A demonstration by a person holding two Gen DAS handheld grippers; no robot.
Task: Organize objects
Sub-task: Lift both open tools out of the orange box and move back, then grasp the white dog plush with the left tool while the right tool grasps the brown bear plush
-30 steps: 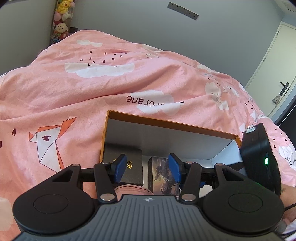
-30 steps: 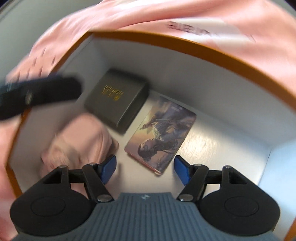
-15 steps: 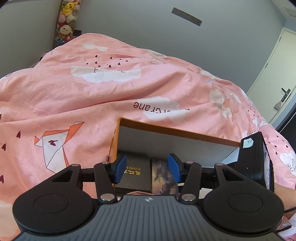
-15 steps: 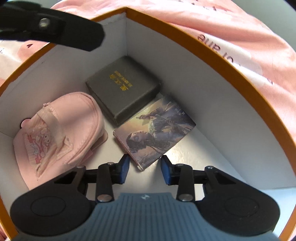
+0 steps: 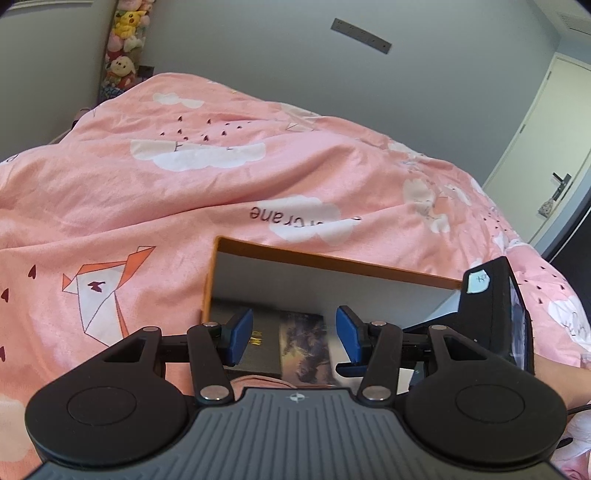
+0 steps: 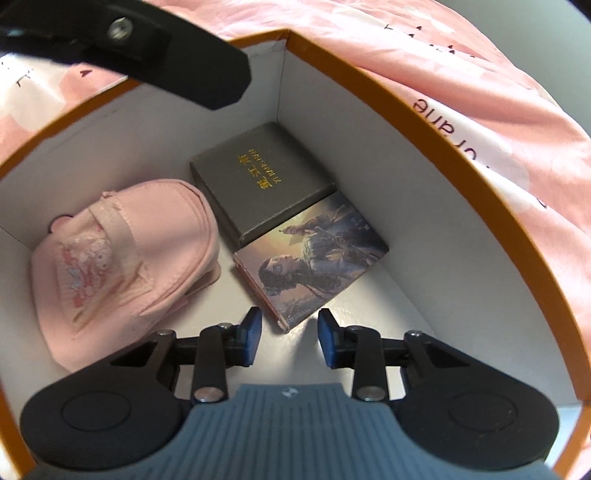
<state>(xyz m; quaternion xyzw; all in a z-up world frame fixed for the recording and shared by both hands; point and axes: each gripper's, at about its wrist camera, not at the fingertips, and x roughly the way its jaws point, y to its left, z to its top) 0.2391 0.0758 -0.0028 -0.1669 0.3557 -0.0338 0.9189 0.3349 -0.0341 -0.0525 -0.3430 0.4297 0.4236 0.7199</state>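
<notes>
An orange-rimmed box with white walls lies on the pink bed. Inside lie a pink cap, a dark grey case with gold lettering and an illustrated card box. My right gripper is open and empty, just above the box floor at the near corner of the illustrated card box. My left gripper is open and empty, hovering over the box's near edge; the grey case and card box show between its fingers. The right gripper's body stands at the box's right end.
A pink quilt with cloud and crane prints covers the bed around the box. Plush toys stand in the far left corner by the grey wall. A white door is at the right.
My right gripper has drawn back and turned inside the box, its fingers narrowing from wide open. The left gripper's view has lifted slightly, showing more wall.
</notes>
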